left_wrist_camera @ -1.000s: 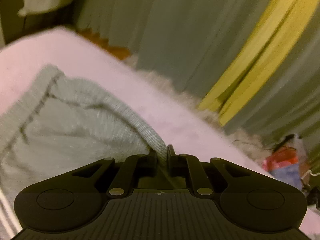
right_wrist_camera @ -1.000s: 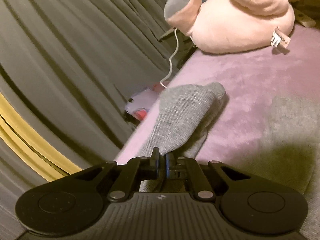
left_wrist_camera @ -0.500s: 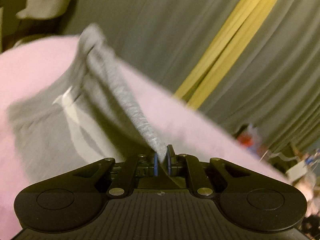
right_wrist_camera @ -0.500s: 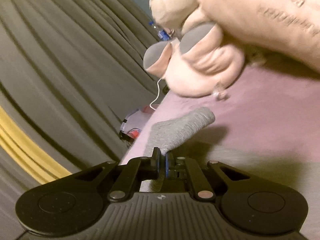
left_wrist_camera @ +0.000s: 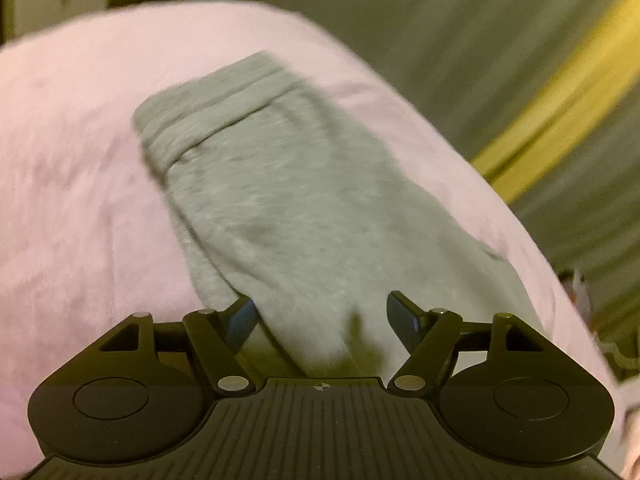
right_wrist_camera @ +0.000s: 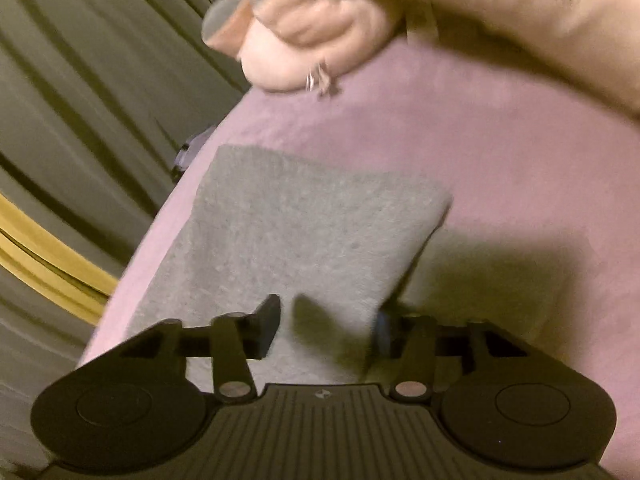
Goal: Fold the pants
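Claw state first: the left claw (left_wrist_camera: 322,316) has its jaws well apart, having just been opening, and the grey pants (left_wrist_camera: 280,200) lie under the gap between them without either pad pressing on the cloth. The right claw (right_wrist_camera: 324,326) also stands with jaws apart, less widely, having likewise just been opening; grey cloth runs between its fingers, but no pad is seen to clamp it. Both openings fit a release: a fold appears to have been laid down and the fabric let go so that it settles flat under its own weight. The pants rest on the pink bed cover (left_wrist_camera: 80,160), toward the edge of the bed nearest the grey-green curtain (left_wrist_camera: 480,40) with its yellow stripe (left_wrist_camera: 560,100). In the left wrist view the garment forms a long band running from the claw away to the far left, ending in a ribbed, layered edge, probably the waistband, though blur prevents certainty. In the right wrist view the cloth shows a squared far end with a raised right edge casting a shadow, which suggests a doubled layer. A pink plush toy (right_wrist_camera: 312,40) lies at the far end of the bed, apart from the pants and clear of the working area. Both claws point downward over the cloth, close to it, a position suited to pressing or regripping. Judged from this layout, at least one fold is complete, and the next move would likely call for a fresh grip on one end to halve the band again.
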A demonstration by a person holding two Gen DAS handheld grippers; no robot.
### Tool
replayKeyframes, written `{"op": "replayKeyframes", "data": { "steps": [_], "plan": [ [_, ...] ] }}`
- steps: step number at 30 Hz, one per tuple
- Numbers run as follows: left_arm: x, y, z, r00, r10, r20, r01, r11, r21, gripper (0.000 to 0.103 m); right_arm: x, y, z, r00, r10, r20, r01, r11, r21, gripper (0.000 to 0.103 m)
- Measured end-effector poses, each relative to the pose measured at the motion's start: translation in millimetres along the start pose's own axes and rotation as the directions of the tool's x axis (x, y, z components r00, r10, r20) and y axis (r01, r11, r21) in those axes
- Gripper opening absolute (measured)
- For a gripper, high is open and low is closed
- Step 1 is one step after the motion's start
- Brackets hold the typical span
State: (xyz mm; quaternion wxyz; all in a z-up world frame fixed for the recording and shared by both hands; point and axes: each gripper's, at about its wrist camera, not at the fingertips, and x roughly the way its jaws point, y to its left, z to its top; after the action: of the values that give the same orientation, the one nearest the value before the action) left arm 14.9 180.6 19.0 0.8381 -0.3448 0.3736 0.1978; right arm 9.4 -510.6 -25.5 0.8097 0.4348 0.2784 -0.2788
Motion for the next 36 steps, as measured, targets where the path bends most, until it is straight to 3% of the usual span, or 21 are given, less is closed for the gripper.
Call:
{"op": "replayKeyframes", "data": {
  "steps": [2,3,4,5,6,12,16,19,21,22,24,26,27,28,30,32,33,34,36],
  "plan": [
    [9.0,11.2,5.5,1.0,-0.014,-0.017,0.013,0.999,-0.051,0.076,3.8,1.8,0.3,0.999,0.032,0.006,-0.032,0.999,0.008,0.054],
    [11.6,11.8,7.7,1.0,-0.012,-0.016,0.011,0.998,-0.061,0.076,7.9,4.0,1.1,0.999,0.041,-0.002,-0.041,0.999,-0.002,0.051],
    [14.1,10.8,9.7,1.0,-0.018,-0.01,0.017,0.998,-0.055,0.074,10.4,6.7,2.4,0.999,0.041,-0.002,-0.041,0.999,-0.007,0.028],
    [15.5,9.7,10.7,1.0,-0.012,-0.002,0.012,0.999,-0.043,0.064,10.7,8.3,2.6,0.999,0.04,-0.007,-0.04,0.999,-0.009,0.012],
    [16.7,9.3,11.3,1.0,-0.002,0.005,0.002,1.0,-0.028,0.054,9.8,9.3,3.5,0.999,0.031,-0.017,-0.031,1.0,-0.005,0.005],
    [19.6,18.3,14.0,1.0,0.01,0.002,-0.01,1.0,-0.029,0.022,-5.3,10.5,16.3,0.999,0.047,0.016,-0.047,0.999,0.012,0.005],
    [8.5,33.8,17.3,0.999,-0.047,0.008,0.047,0.994,-0.103,0.018,-32.4,16.4,17.6,0.995,0.071,0.068,-0.069,0.997,-0.027,0.005],
    [-0.7,36.9,16.0,0.998,-0.054,0.025,0.055,0.996,-0.073,0.015,-55.9,16.6,11.5,0.992,0.058,0.116,-0.05,0.996,-0.07,0.005],
    [-2.9,36.0,14.9,0.999,-0.031,0.036,0.032,0.999,-0.042,0.015,-62.4,14.6,5.0,0.991,0.0,0.134,0.015,0.994,-0.11,0.005],
    [-2.4,35.1,15.2,0.999,-0.01,0.041,0.012,0.999,-0.03,0.016,-59.5,15.1,1.6,0.988,-0.068,0.136,0.088,0.985,-0.147,0.005],
    [-3.4,34.6,14.9,0.999,0.031,0.04,-0.03,0.999,-0.031,0.023,-46.2,12.6,-2.8,0.972,-0.215,0.099,0.231,0.952,-0.199,0.006],
    [-10.2,31.8,14.3,0.994,0.089,0.069,-0.087,0.995,-0.042,0.038,-39.7,-0.5,-0.6,0.952,-0.301,0.047,0.305,0.941,-0.148,0.015],
    [-16.2,28.9,13.8,0.988,0.122,0.096,-0.119,0.992,-0.032,0.051,-42.1,-4.5,1.6,0.945,-0.322,0.059,0.327,0.938,-0.117,0.027],
    [-24.7,23.5,12.8,0.977,0.159,0.139,-0.159,0.987,-0.01,0.056,-46.2,-4.6,4.9,0.927,-0.364,0.093,0.373,0.921,-0.112,0.036],
    [-41.1,8.7,8.4,0.948,0.203,0.245,-0.221,0.974,0.045,0.07,-56.0,3.9,9.4,0.896,-0.403,0.185,0.43,0.891,-0.142,0.038],
    [-53.3,-14.2,0.9,0.924,0.183,0.335,-0.24,0.961,0.138,0.085,-68.3,20.5,11.2,0.913,-0.318,0.257,0.373,0.904,-0.207,0.048],
    [-55.0,-28.9,-4.4,0.922,0.146,0.357,-0.227,0.955,0.194,0.092,-72.0,32.3,8.8,0.921,-0.272,0.279,0.342,0.907,-0.244,0.06],
    [-53.7,-41.9,-9.8,0.927,0.107,0.359,-0.204,0.948,0.245,0.094,-73.8,48.5,2.7,0.931,-0.219,0.292,0.306,0.904,-0.299,0.069],
    [-42.3,-72.9,-25.4,0.947,0.0,0.32,-0.125,0.921,0.369,0.095,-68.4,83.4,-16.0,0.955,-0.119,0.271,0.229,0.876,-0.425,0.072]
  ]
}}
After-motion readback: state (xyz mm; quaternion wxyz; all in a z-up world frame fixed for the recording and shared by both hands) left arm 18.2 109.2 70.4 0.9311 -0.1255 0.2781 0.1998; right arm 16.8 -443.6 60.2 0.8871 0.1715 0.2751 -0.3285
